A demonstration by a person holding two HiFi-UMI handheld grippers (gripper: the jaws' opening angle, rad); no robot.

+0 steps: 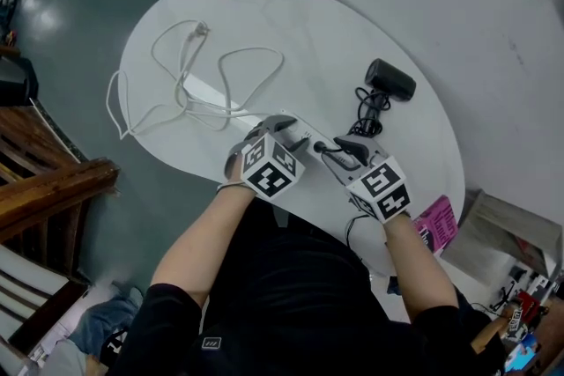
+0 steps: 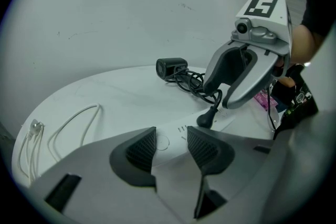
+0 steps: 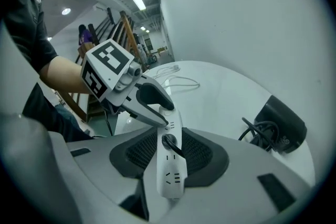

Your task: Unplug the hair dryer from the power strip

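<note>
A white power strip lies on the white oval table. My left gripper is shut on one end of it; in the left gripper view the strip fills the gap between the pads. A black plug sits in a socket of the strip, its cord leading to the black hair dryer. My right gripper stands open astride the strip with the plug between its jaws. The left gripper view shows it just above the plug.
A long white cable loops over the table's far left half. A pink packet lies at the near right edge. Dark wooden furniture stands on the floor at left. The hair dryer rests near the table's far edge.
</note>
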